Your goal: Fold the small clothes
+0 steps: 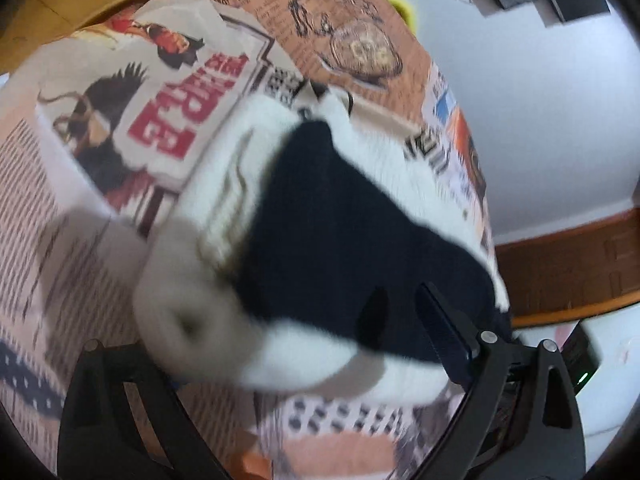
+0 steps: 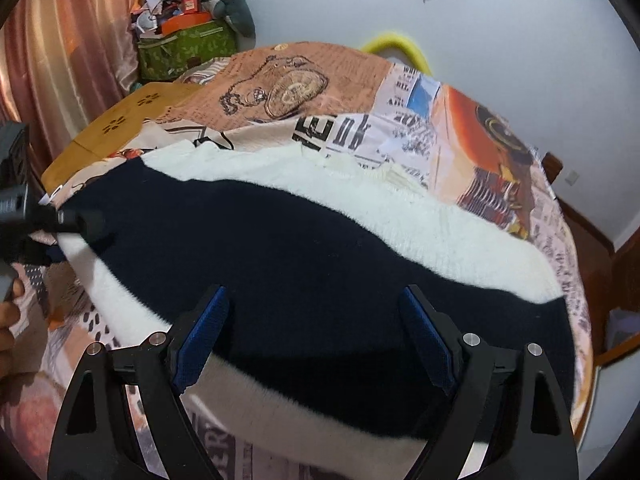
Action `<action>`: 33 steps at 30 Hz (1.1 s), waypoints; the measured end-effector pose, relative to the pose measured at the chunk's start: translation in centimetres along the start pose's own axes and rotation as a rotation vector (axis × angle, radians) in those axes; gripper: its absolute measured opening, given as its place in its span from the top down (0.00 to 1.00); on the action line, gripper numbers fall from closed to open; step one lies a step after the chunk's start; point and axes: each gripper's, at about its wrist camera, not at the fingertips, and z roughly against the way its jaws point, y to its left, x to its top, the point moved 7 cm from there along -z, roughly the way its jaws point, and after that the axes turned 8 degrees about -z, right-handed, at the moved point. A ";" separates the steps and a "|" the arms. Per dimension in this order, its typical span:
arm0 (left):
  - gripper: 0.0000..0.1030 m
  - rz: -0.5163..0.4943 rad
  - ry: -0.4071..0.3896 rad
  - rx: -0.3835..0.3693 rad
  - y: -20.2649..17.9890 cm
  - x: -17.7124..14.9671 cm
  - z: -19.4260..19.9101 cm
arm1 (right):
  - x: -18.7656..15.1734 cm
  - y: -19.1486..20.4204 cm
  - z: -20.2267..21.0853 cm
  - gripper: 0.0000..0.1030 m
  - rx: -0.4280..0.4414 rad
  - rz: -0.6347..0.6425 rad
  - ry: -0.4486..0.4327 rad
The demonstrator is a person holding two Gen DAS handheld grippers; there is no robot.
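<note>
On the counter (image 2: 500, 128), sweater (image 2: 304, 256) laid flat between folds; both claws, left (image 1: 280, 344) and right (image 2: 316, 336), gape empty; next, regrip an edge.

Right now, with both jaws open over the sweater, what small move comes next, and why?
Probably lower the right gripper and close on the near edge of the fluffy white-and-navy knitted sweater. Its jaws stand open, nothing between them, and the garment lies spread on the newspaper-print tablecloth.

My right gripper (image 2: 316, 332) hangs over the sweater (image 2: 304, 264), fingers (image 2: 202, 336) wide apart w/ nothing pinched. Sweater's navy w/ white bands, flat on the printed cloth (image 2: 448, 128). Left gripper (image 2: 60, 220) at its left edge. Green bag (image 2: 184, 50) in back.
</note>
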 end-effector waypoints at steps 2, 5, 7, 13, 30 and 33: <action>0.08 0.022 -0.024 -0.002 0.3 1.0 -0.2 | -0.4 0.0 -0.5 0.15 0.005 0.001 0.004; 0.33 0.008 -0.049 0.071 0.6 2.2 -0.8 | -0.6 0.3 -0.4 0.12 0.026 0.000 -0.001; 0.62 -0.028 -0.031 0.128 0.8 2.6 -1.2 | -0.5 0.3 -0.3 0.12 0.034 -0.002 0.001; 0.72 -0.136 -0.084 0.195 0.0 3.0 1.2 | -0.3 -0.5 1.3 0.13 0.073 -0.053 -0.011; 0.72 -0.467 -0.328 0.349 -13.6 4.7 11.8 | -4.0 -5.0 6.3 0.13 0.109 -0.152 -0.021; 0.72 -0.502 -0.308 0.319 -17.7 3.9 10.1 | -4.5 -5.6 7.2 0.13 0.126 -0.161 -0.032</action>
